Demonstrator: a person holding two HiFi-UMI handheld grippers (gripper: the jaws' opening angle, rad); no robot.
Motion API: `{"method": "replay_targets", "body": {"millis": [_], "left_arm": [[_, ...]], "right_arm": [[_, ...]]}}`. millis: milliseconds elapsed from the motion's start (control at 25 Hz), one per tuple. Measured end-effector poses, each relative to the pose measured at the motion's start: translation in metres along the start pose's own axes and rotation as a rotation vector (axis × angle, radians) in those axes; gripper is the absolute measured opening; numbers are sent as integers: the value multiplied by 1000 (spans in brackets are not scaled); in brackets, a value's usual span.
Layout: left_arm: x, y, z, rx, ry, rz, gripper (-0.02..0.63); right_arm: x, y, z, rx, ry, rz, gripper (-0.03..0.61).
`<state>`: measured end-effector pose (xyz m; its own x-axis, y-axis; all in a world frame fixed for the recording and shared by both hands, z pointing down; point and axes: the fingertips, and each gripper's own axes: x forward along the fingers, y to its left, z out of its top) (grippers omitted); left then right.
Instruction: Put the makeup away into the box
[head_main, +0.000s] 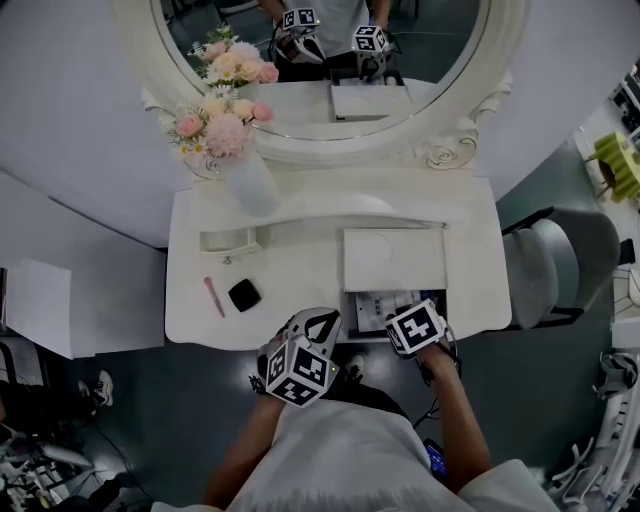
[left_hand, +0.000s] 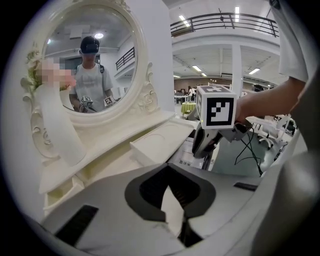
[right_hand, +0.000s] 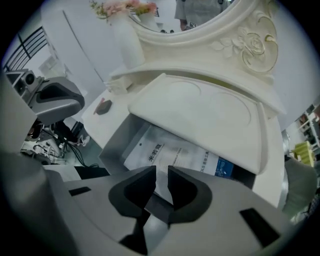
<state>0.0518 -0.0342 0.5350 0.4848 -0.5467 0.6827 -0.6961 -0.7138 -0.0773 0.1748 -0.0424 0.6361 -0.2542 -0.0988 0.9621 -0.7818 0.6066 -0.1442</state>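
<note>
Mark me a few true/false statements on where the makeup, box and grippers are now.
The black compact lies in the box. False: it lies on the table, left of the box.
The pink stick lies beside the compact. True.
The box is empty. False: white printed packets lie in it.
The right gripper is at the box's front edge. True.
The left gripper is at the vase. False: it is at the table's front edge.
</note>
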Motion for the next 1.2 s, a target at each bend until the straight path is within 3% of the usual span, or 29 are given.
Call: {"method": "replay_targets", "body": {"millis": [160, 320, 600, 880, 1200], "left_arm": [[-11, 13, -10, -28, 1, 27, 21], [-26, 37, -23, -83, -3, 82, 21], [-61, 85, -56, -188, -13, 199, 20], [-103, 126, -104, -290, -4, 297, 20], [-147, 163, -161, -426, 7, 399, 20]], "right_arm": [[-11, 9, 8, -17, -26, 10, 74], [-29, 33, 44, -65, -150, 65, 74], [-32, 103, 122, -261, -299, 136, 74], [-8, 185, 170, -523, -294, 233, 75], [29, 250, 202, -739, -202, 285, 143]]}}
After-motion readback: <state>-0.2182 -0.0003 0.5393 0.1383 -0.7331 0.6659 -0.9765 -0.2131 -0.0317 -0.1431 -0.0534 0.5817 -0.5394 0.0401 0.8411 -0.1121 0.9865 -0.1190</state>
